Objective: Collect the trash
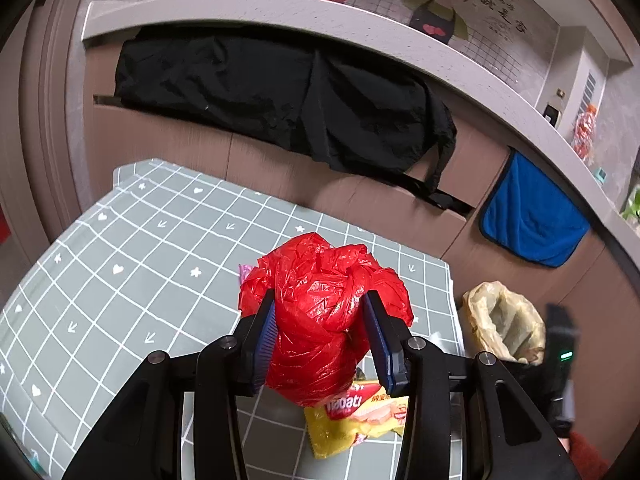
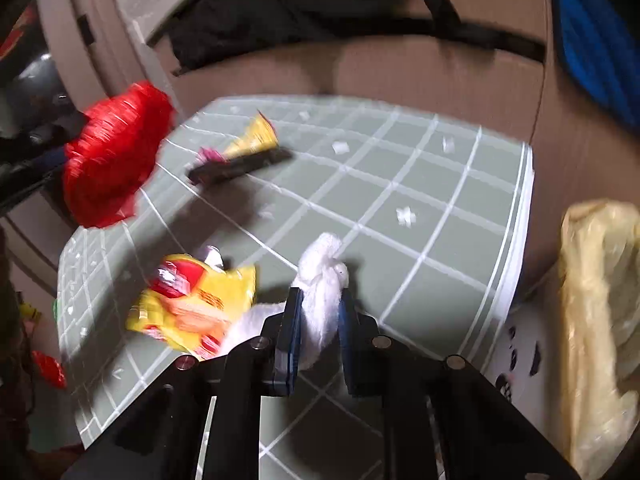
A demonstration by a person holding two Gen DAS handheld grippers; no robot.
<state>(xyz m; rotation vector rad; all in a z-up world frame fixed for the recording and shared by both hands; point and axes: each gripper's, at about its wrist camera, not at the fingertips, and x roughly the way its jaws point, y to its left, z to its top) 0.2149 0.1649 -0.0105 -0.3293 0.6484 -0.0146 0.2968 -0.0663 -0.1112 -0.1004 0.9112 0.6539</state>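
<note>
I judge the job about midway: nothing is binned yet. My left gripper has its fingers clamped on the crumpled red plastic bag, raised over the green gridded table. My right gripper pinches the white tissue wad near the table's right edge. The yellow wafer wrapper is left, as are the far scraps.

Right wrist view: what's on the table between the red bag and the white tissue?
The yellow wafer wrapper lies there on the checked tablecloth, seen in the right wrist view, between the red bag and the white tissue.
</note>
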